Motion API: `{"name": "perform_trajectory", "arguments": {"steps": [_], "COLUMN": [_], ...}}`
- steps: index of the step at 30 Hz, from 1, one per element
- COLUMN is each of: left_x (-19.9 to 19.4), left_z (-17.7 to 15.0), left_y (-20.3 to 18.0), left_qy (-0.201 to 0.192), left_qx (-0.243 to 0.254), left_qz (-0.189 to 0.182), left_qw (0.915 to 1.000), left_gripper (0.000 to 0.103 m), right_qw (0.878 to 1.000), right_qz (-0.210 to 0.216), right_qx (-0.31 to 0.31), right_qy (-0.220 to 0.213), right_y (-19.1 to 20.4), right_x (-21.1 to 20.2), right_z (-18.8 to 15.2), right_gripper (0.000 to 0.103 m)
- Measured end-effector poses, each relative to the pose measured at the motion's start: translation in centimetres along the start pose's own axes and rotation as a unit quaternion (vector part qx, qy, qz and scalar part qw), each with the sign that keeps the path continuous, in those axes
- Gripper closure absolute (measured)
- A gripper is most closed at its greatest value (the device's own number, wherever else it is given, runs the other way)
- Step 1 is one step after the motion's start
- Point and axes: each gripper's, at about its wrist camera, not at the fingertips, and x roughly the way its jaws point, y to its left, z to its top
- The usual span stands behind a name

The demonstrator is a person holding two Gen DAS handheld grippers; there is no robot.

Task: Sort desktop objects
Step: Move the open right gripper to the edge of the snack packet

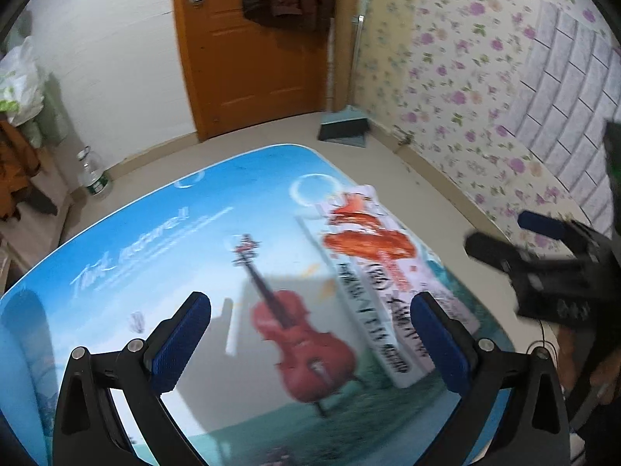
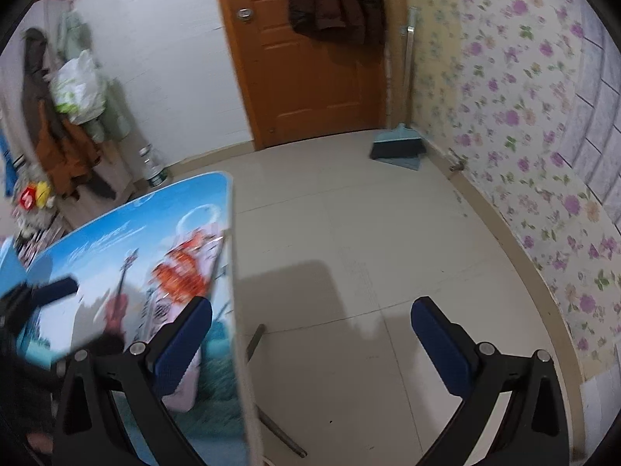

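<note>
A white box with red and black print (image 1: 372, 268) lies on the blue picture-printed table (image 1: 155, 233), along its right side. My left gripper (image 1: 310, 341) is open and empty above the table's near part, with the box's near end just left of its right finger. My right gripper (image 2: 312, 345) is open and empty, held off the table's right edge over the floor; it also shows at the right of the left wrist view (image 1: 516, 233). The box (image 2: 186, 268) and table (image 2: 97, 240) show at the left of the right wrist view. The left gripper (image 2: 42, 291) shows there too.
A tiled floor (image 2: 368, 233) lies right of the table. An orange door (image 1: 252, 46) with a dark coat stands at the back. A broom and dustpan (image 1: 345, 124) lean by the flowered wall. A plastic bottle (image 1: 93, 174) and a cluttered shelf stand at the left.
</note>
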Motion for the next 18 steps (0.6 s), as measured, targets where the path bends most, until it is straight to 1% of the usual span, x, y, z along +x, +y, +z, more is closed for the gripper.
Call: {"name": "perform_trajectory", "arguments": {"steps": [3,9,18], "left_x": [-0.2,-1.0,-1.6], "left_z": [0.0,-0.1,-0.4], "left_y": [1.1,3.0,5.3], "left_qy": [-0.003,-0.010,-0.010], "left_qx": [-0.011,-0.030,-0.056], "left_qz": [0.009,0.023,0.040], "left_qw": [0.9999,0.9992,0.9975], "left_gripper": [0.000,0.000,0.000], "right_qw": [0.999,0.994,0.991], "right_qz": [0.022,0.020,0.025], "right_qx": [-0.042,-0.110,-0.133], "right_qy": [0.003,0.006,0.013], "right_y": [2.3,6.2,8.8], "right_x": [-0.6,-0.9,-0.1], "right_z": [-0.8,-1.6,-1.4], "right_gripper": [0.000,0.000,0.000]}}
